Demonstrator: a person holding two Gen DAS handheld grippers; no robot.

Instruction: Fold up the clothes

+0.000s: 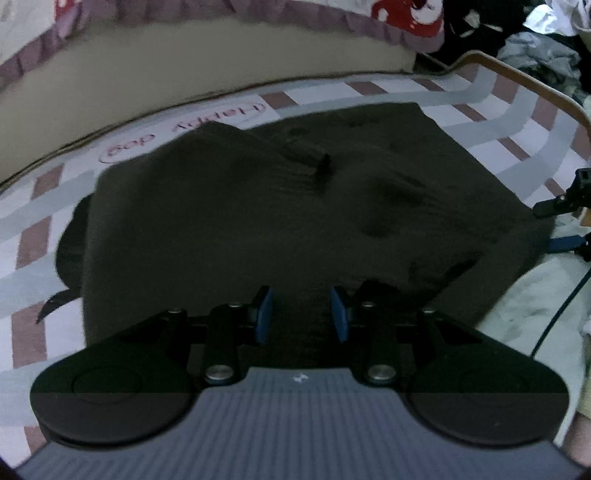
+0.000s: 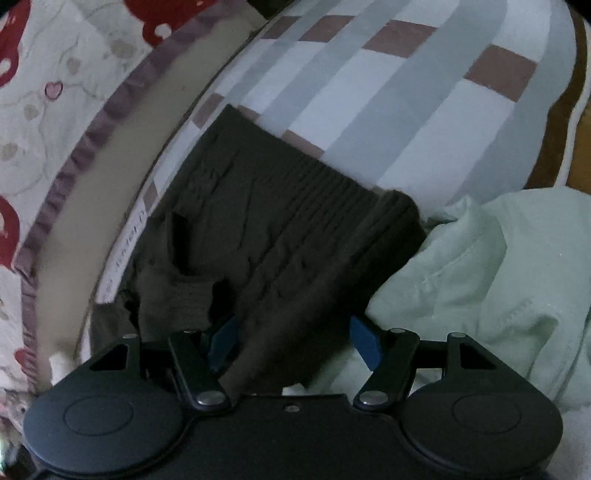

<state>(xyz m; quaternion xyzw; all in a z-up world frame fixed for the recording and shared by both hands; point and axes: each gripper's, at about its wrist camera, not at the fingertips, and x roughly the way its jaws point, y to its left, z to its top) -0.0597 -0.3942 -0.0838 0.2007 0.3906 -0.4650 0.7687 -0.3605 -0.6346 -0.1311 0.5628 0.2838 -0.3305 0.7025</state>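
Note:
A dark olive knit sweater (image 1: 280, 206) lies folded into a rough rectangle on the checked bed sheet (image 1: 480, 107). My left gripper (image 1: 302, 314) hovers over the sweater's near edge. Its blue pads (image 1: 264, 314) stand a little apart and do not press the cloth below. In the right wrist view the same sweater (image 2: 280, 221) runs up and away, ribbed hem to the right. My right gripper (image 2: 293, 341) is wide open; the sweater's near edge lies loose between its pads (image 2: 365, 339). One finger of the right gripper (image 1: 554, 205) shows at the sweater's right corner.
A pale mint garment (image 2: 480, 277) lies bunched against the sweater's right side. A red-printed quilt with a purple frill (image 1: 388, 22) tops a beige cushion (image 1: 184, 74) behind. A wooden bed rail (image 1: 517, 74) and a clothes pile (image 1: 535, 48) are far right. A dark cable (image 1: 561, 306) hangs there.

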